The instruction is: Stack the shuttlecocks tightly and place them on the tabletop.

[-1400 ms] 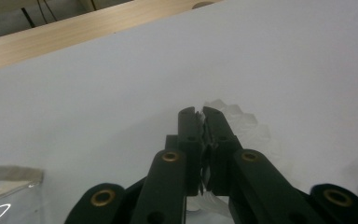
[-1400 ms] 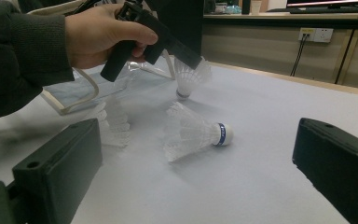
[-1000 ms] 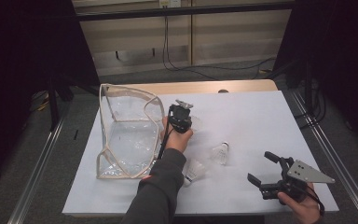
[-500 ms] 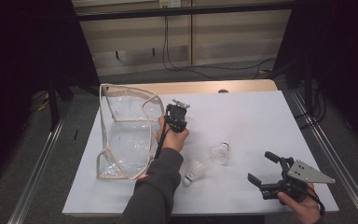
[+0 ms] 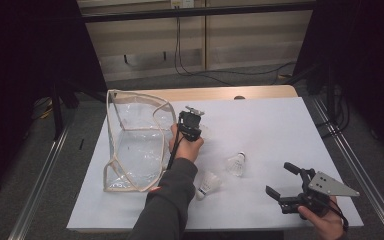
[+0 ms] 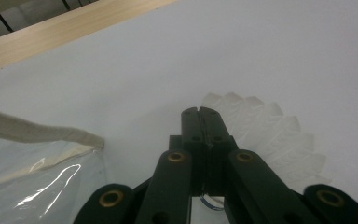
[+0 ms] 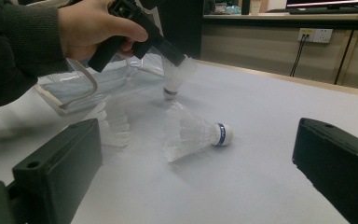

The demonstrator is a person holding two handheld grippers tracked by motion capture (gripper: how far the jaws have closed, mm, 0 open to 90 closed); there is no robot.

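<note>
Left jaws: together, clamped on the feather skirt of one shuttlecock (image 7: 177, 74); in the left gripper view the white feathers fan out behind my black jaws.
Left gripper (image 5: 194, 131): I hold it nose-down just beside the bag's right edge, the shuttlecock's cork tip pointing at the table.
Right jaws: wide apart, nothing between them.
Right gripper (image 5: 283, 181): it rests low at the near right of the table (image 5: 280, 125), well apart from the bag.
Step in hand: as I judge it, carrying the pinched shuttlecock into the clear bag (image 5: 135, 145).
Doing it well: I should keep the grip light, since feathers crush easily, lift clear of the bag's cloth-trimmed rim, and let go only once the cork is well inside the mouth.
Risk: the floppy rim could catch the skirt and pull the shuttlecock loose.
Held shuttlecock: white, translucent feathers, white cork with a dark band.
Others: one shuttlecock (image 5: 236, 164) lies on its side mid-table; another (image 5: 206, 184) lies by my left sleeve (image 5: 167, 205).
</note>
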